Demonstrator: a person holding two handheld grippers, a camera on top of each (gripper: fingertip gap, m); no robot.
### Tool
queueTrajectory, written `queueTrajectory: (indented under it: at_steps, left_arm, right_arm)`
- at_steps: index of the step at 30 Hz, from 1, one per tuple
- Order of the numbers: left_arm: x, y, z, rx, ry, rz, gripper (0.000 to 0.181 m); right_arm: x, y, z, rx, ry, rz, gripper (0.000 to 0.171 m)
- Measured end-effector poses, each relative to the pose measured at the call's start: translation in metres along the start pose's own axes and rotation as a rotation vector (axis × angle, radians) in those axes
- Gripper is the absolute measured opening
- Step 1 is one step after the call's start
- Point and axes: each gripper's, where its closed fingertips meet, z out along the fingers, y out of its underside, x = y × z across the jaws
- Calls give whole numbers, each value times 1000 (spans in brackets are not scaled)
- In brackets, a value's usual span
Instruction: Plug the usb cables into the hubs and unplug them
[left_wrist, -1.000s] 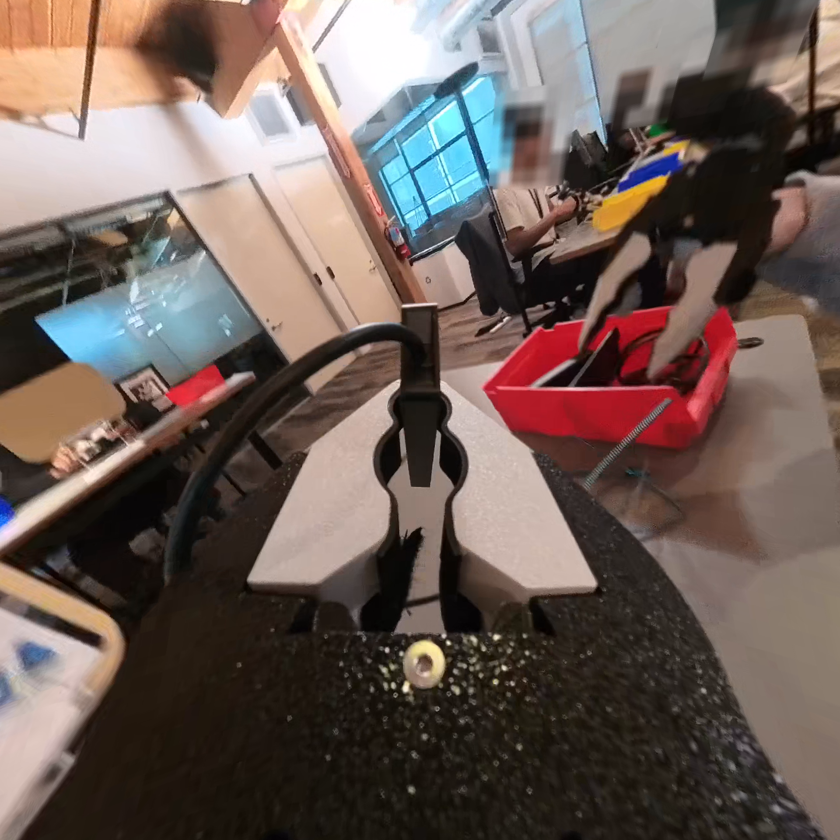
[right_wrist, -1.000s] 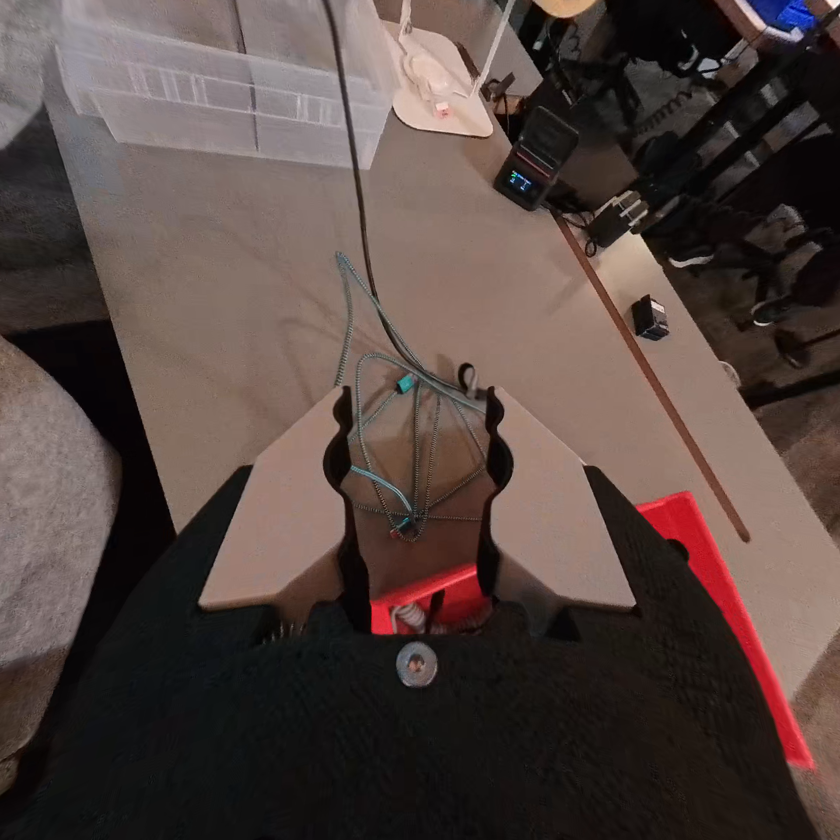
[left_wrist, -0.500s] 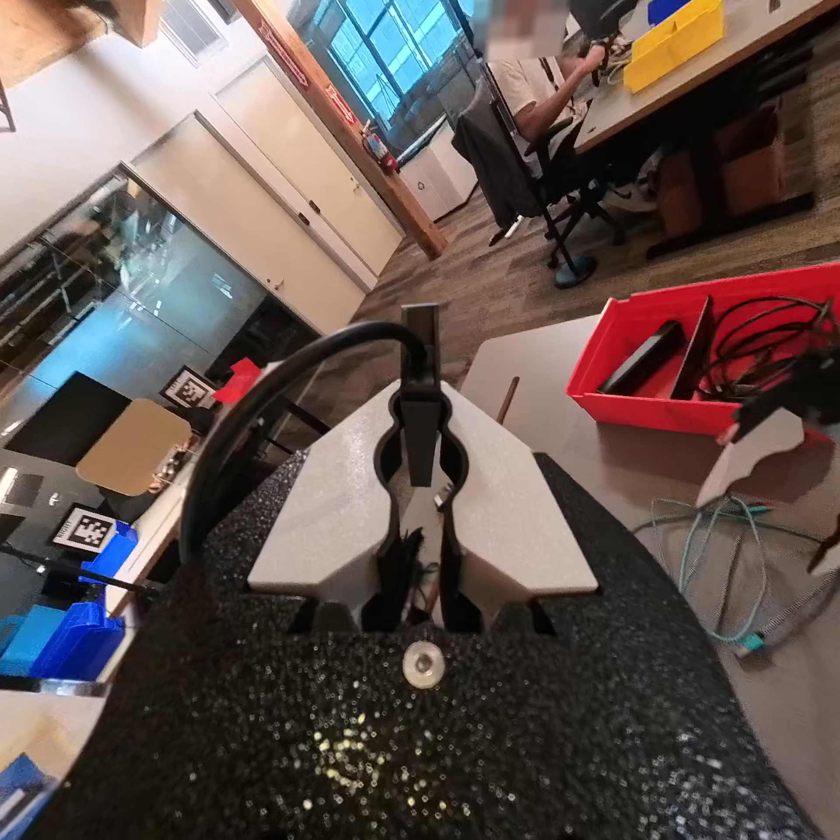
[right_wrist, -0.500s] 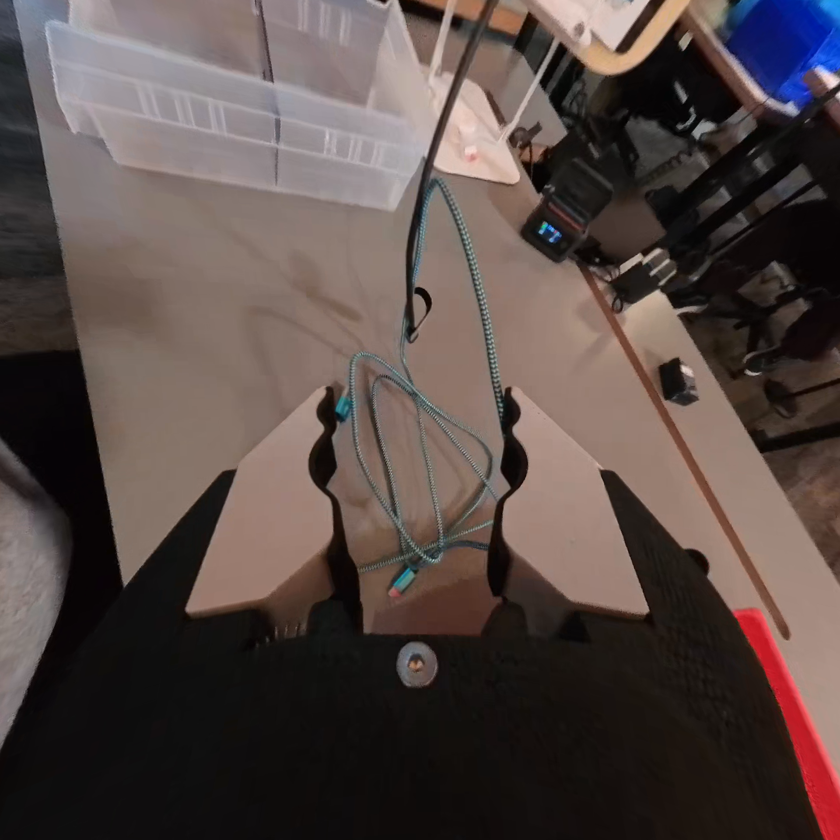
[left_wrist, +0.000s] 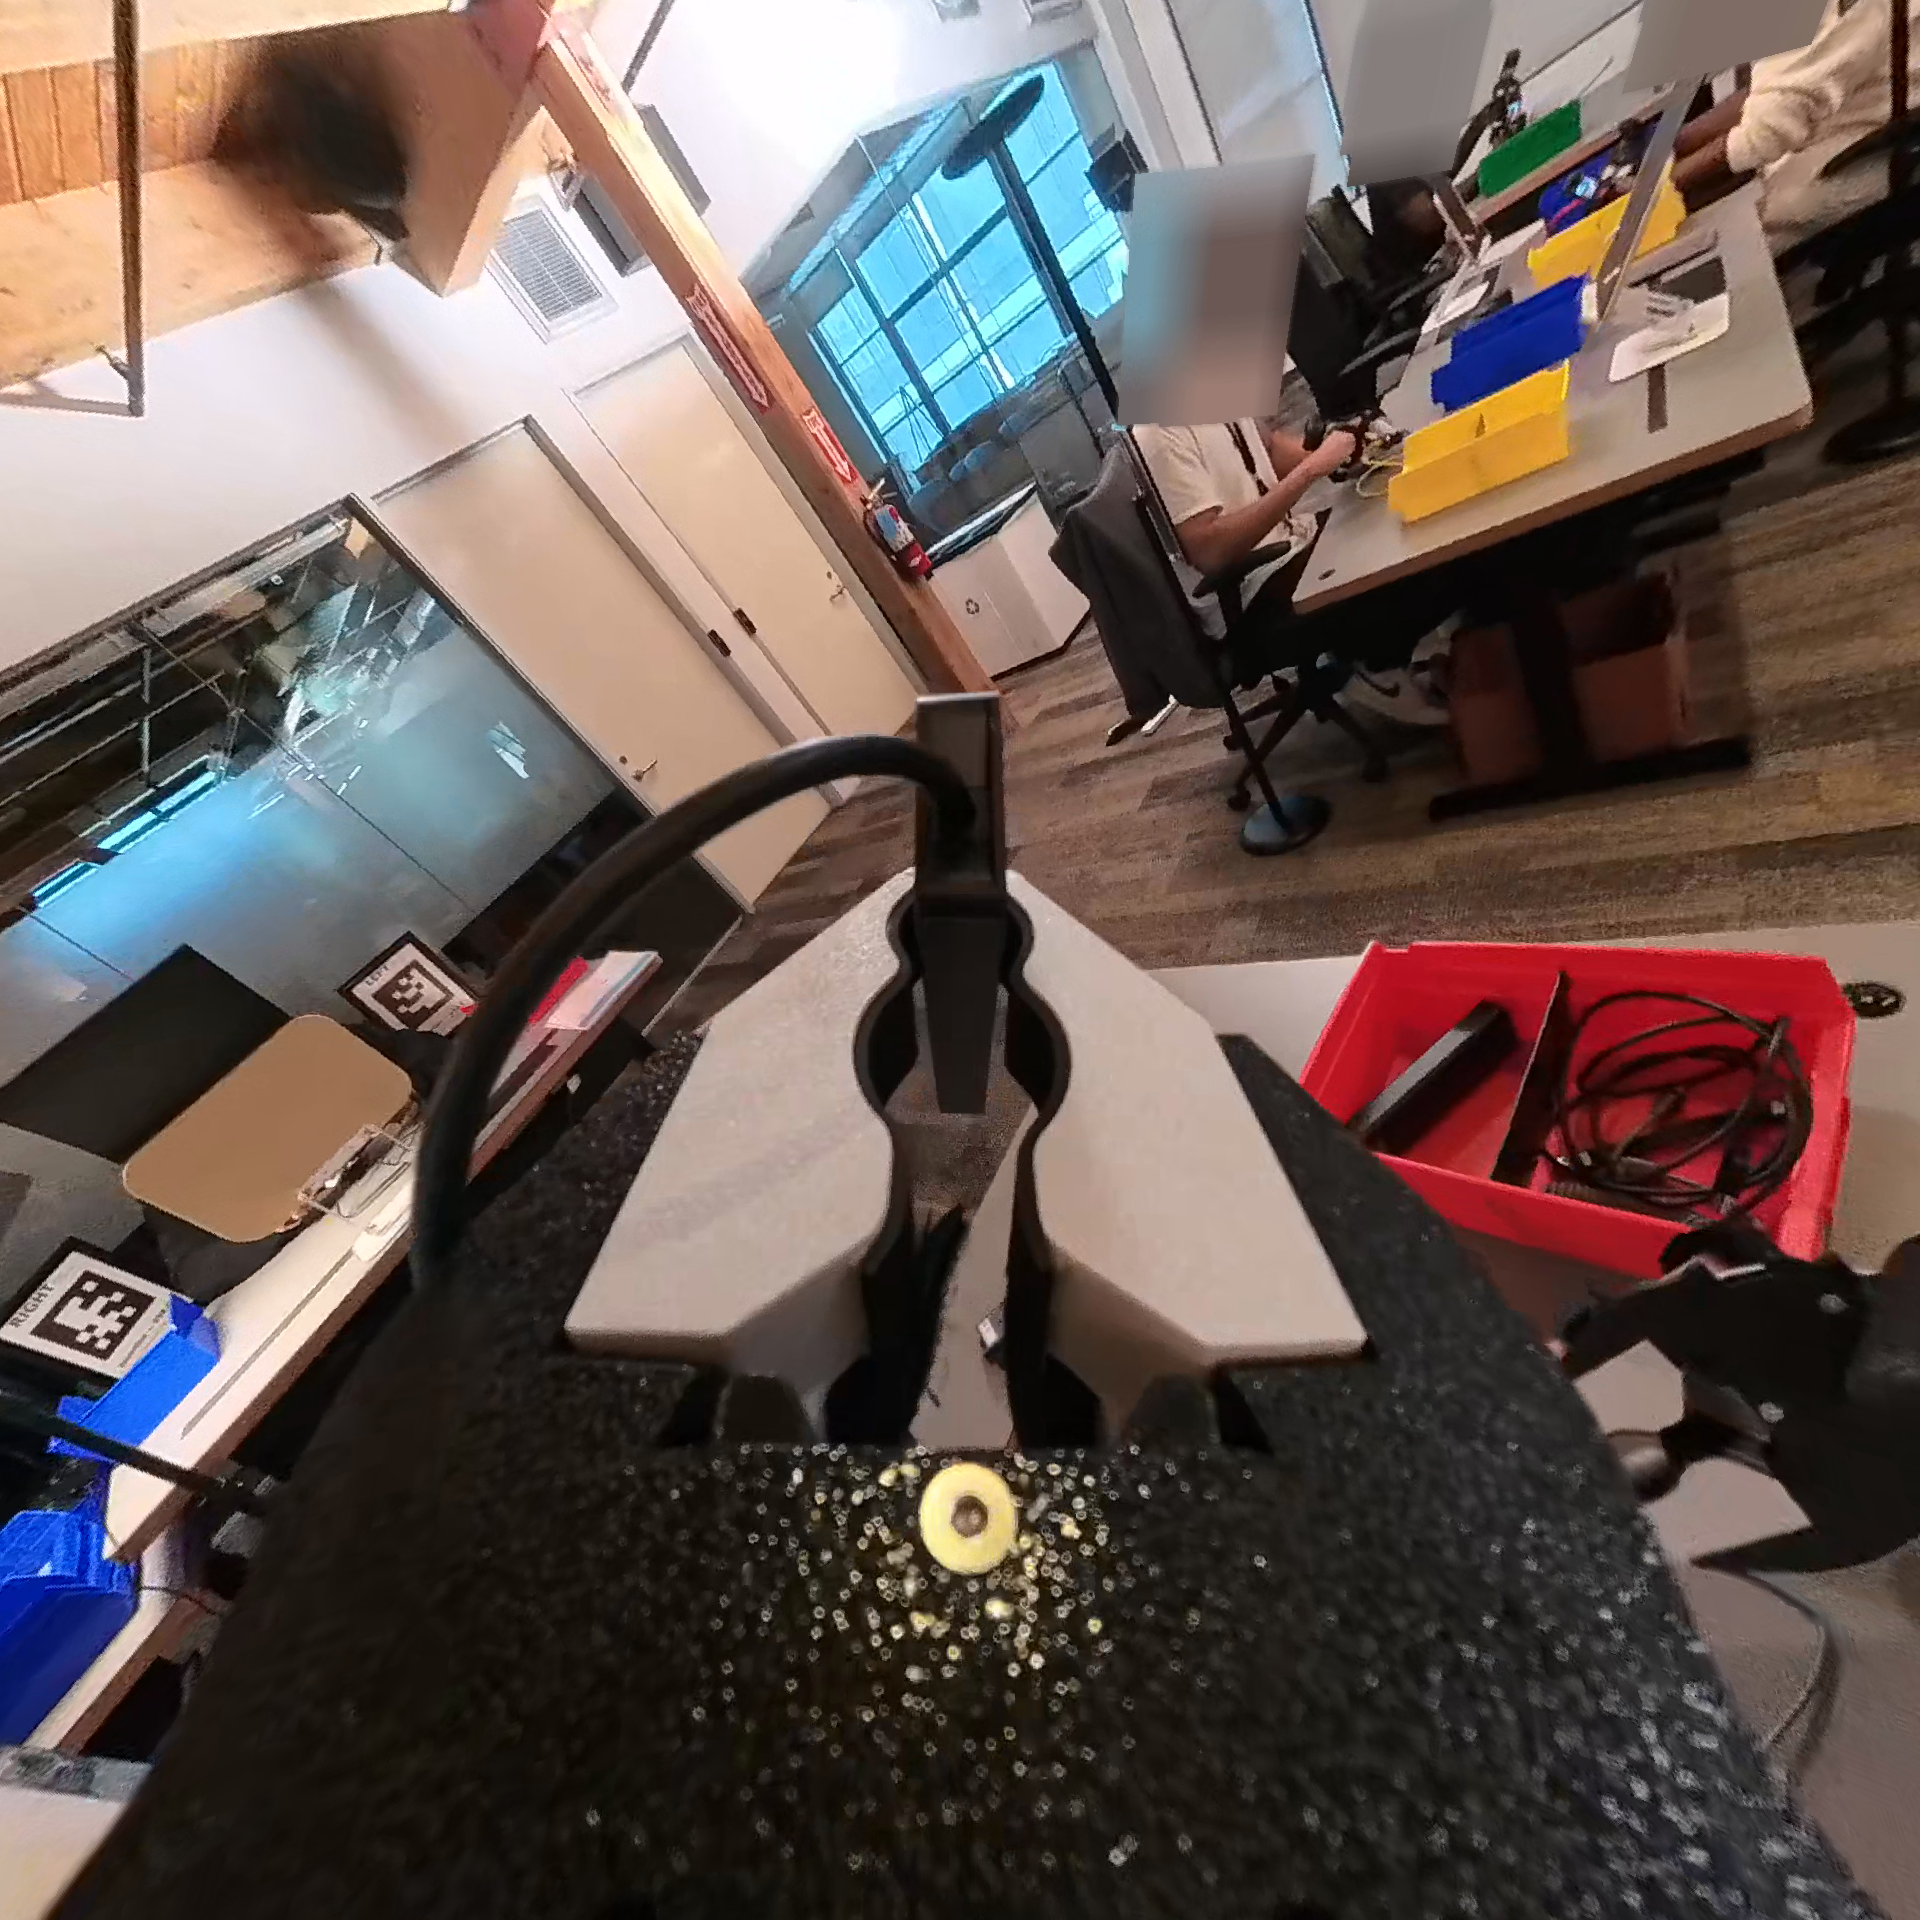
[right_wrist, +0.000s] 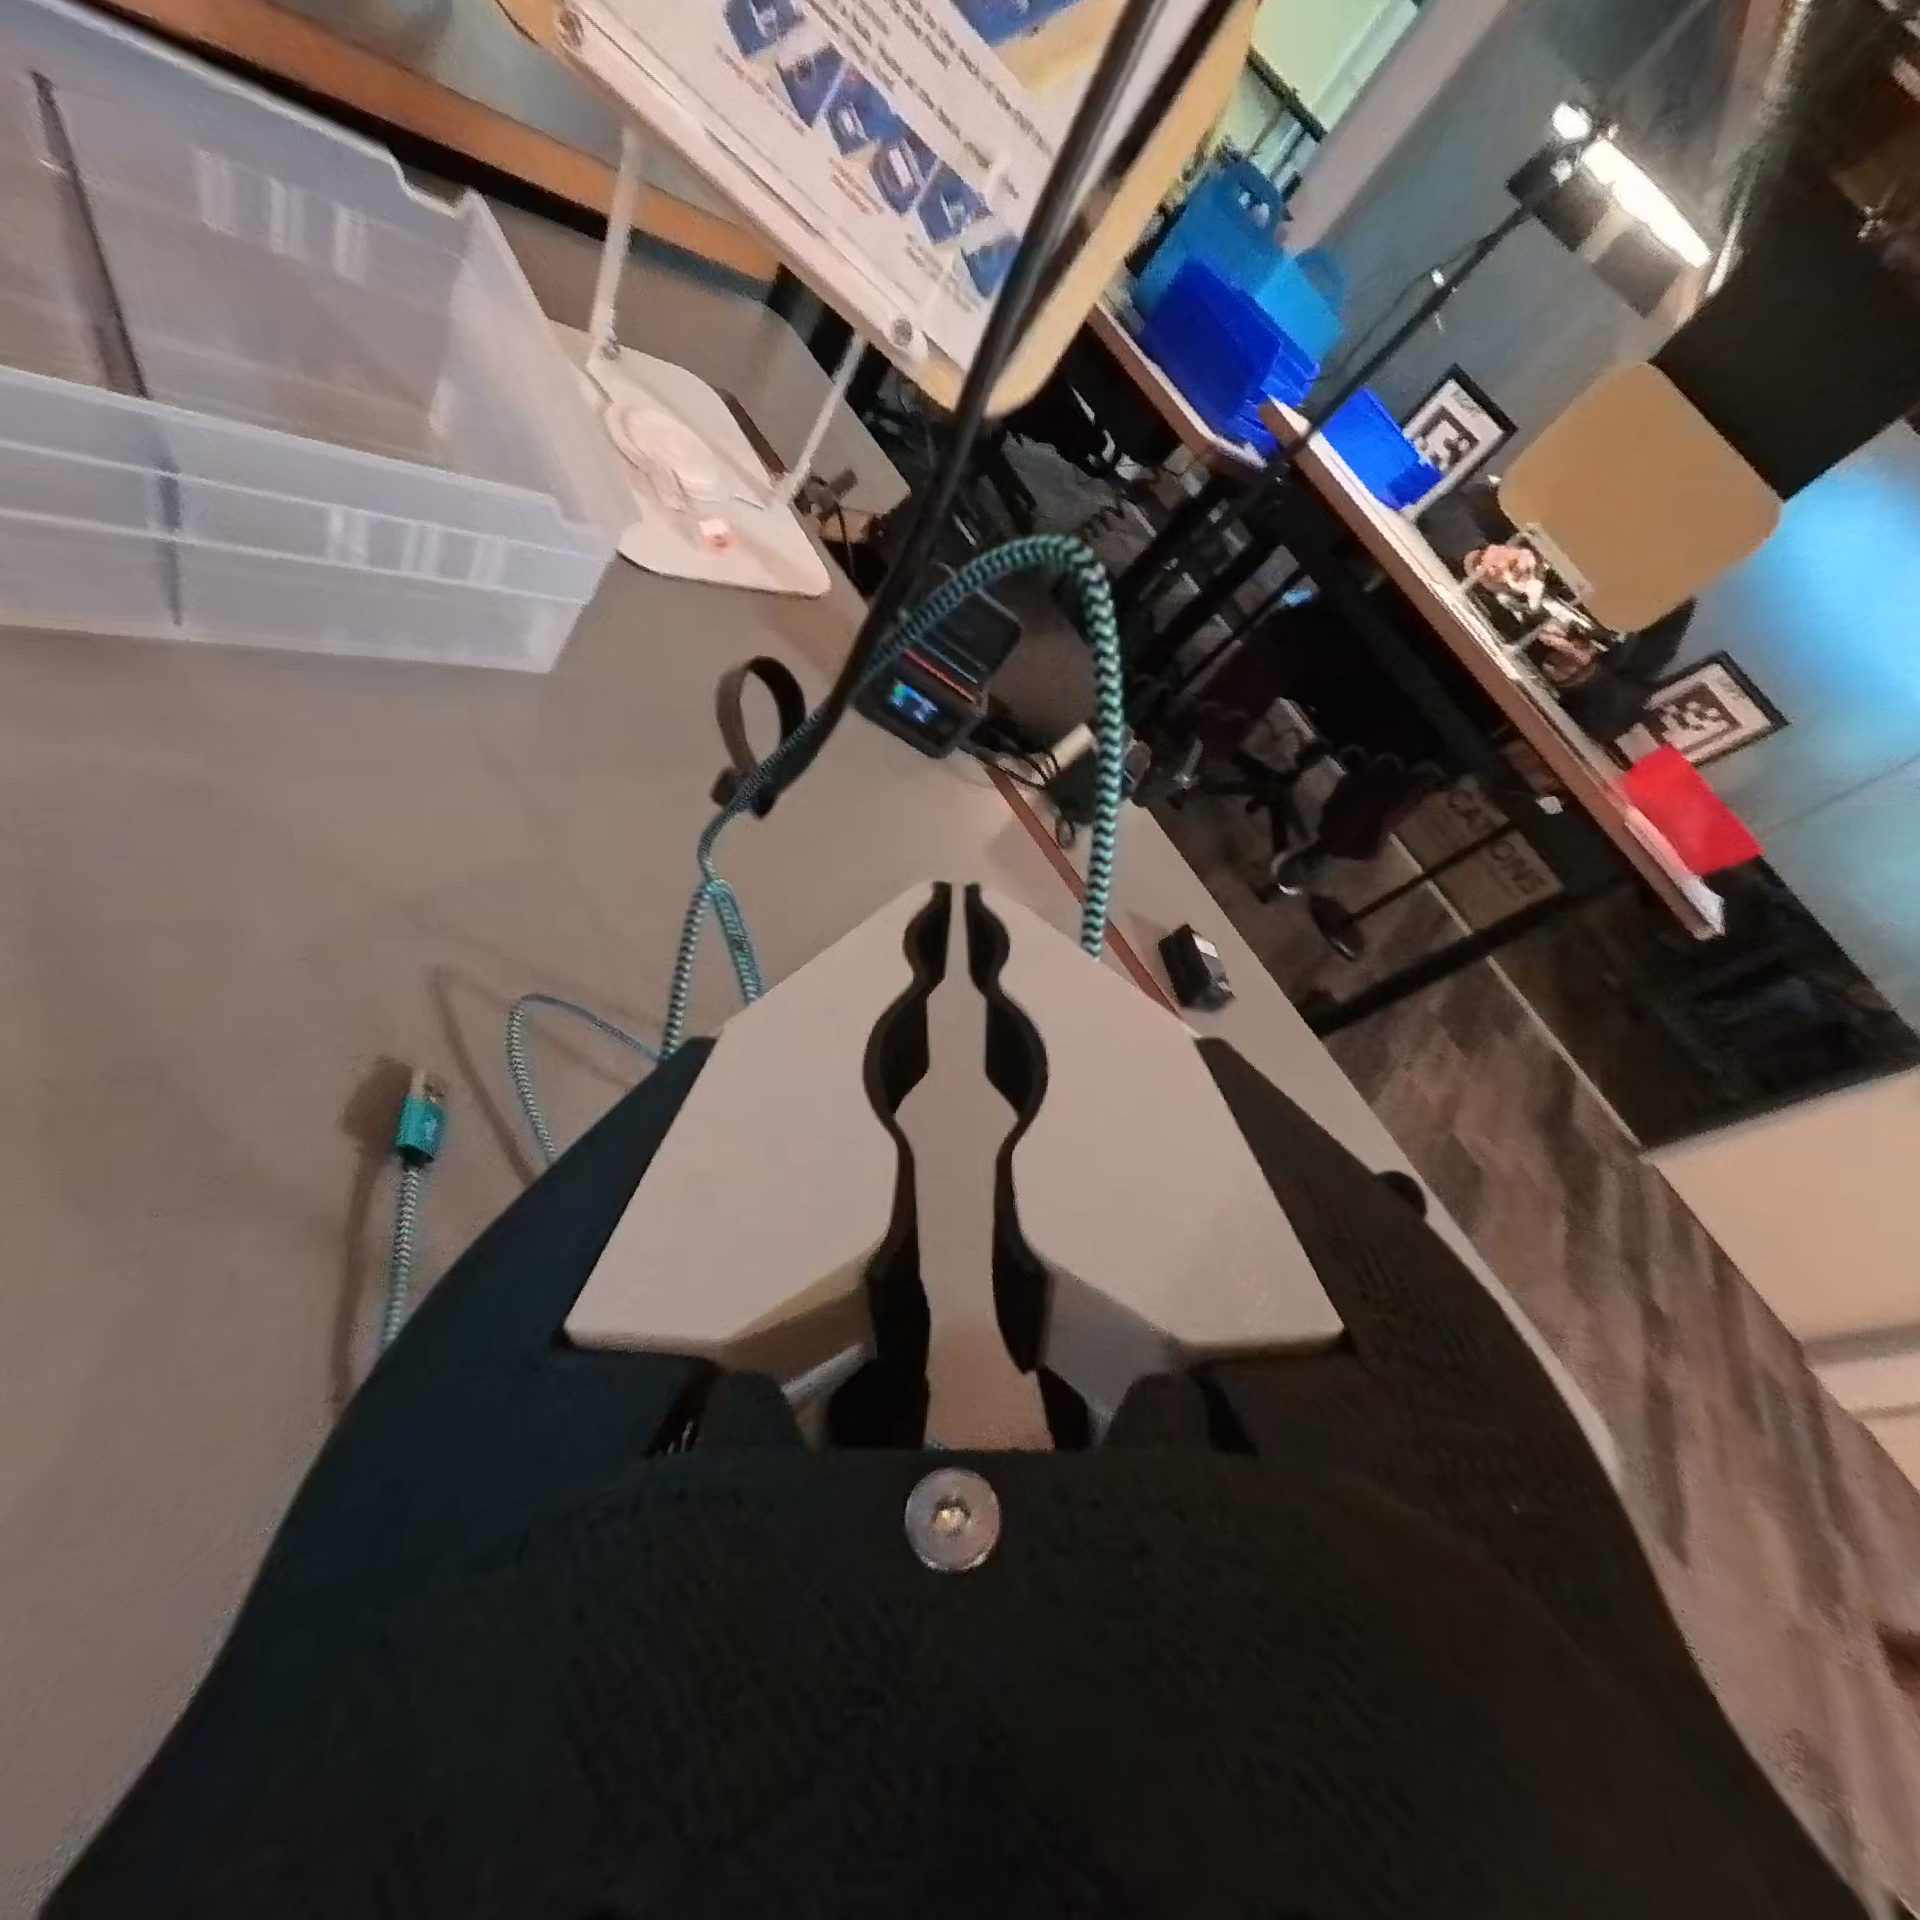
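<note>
Your left claw (left_wrist: 958, 997) is clamped on a slim black USB hub (left_wrist: 961, 862), raised above the counter (right_wrist: 260, 883); its stiff black lead (left_wrist: 582, 914) arcs left. Your right claw (right_wrist: 954, 891) is nearly together, apparently pinching the limp teal braided cable (right_wrist: 1103, 748). Grip its rigid teal plug (right_wrist: 419, 1127), not the cord.

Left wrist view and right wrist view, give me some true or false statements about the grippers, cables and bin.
1. The left gripper is clamped on a black hub. True.
2. The red bin is empty. False: it holds a second hub and black cables in separate compartments.
3. A teal connector lies on the table. True.
4. The right gripper is wide open. False: its fingertips almost meet.
</note>
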Motion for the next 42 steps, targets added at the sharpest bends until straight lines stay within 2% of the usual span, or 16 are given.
queueTrajectory:
  at_steps: [2,3,8,10,13,16,21,24,26,30,31,32,33,34,39,42]
  left_arm:
    - [1,-6,-1,9,10,-14,8]
    - [4,-8,-1,9,20,-13,8]
    - [18,-10,4,1,63,-16,8]
    - [23,-8,5,-12,76,-17,8]
    - [31,-9,4,-13,92,-9,8]
    - [39,-14,2,-1,110,-4,8]
    - [37,-5,-4,-80,81,70,8]
    - [23,3,-12,-132,36,100,8]
    - [17,-1,-17,-134,23,100,8]
    - [12,-21,-22,-102,10,99,7]
    - [13,-25,-22,-93,15,90,8]
    - [15,-28,-21,-85,25,80,8]
    - [18,-30,-20,-79,39,66,8]
    - [22,-30,-19,-74,57,51,8]
    - [42,-31,-20,-44,164,-39,8]
    - [40,-27,-28,-61,189,-91,8]
  right_arm:
    - [-7,-16,-5,111,-61,72,23]
    - [-9,-25,-8,170,-97,136,29]
    - [-23,-49,-4,247,-517,744,31]
    - [-19,-62,-2,315,-673,958,44]
    - [-5,-67,9,375,-644,1063,52]
    - [-16,-74,20,363,-717,1146,52]
    - [-9,-56,29,323,-513,928,48]
    - [-13,-45,17,336,-485,761,51]
    - [-36,-33,16,282,-499,561,55]
    - [-62,-4,34,132,-355,143,56]
    - [-68,-2,37,119,-333,63,52]
    - [-69,0,42,92,-295,10,33]
    - [-66,1,47,74,-244,-23,15]
    - [-63,-1,50,70,-203,-34,8]
    - [-33,17,75,-62,-15,8,3]
    - [-29,42,83,-141,-15,10,4]
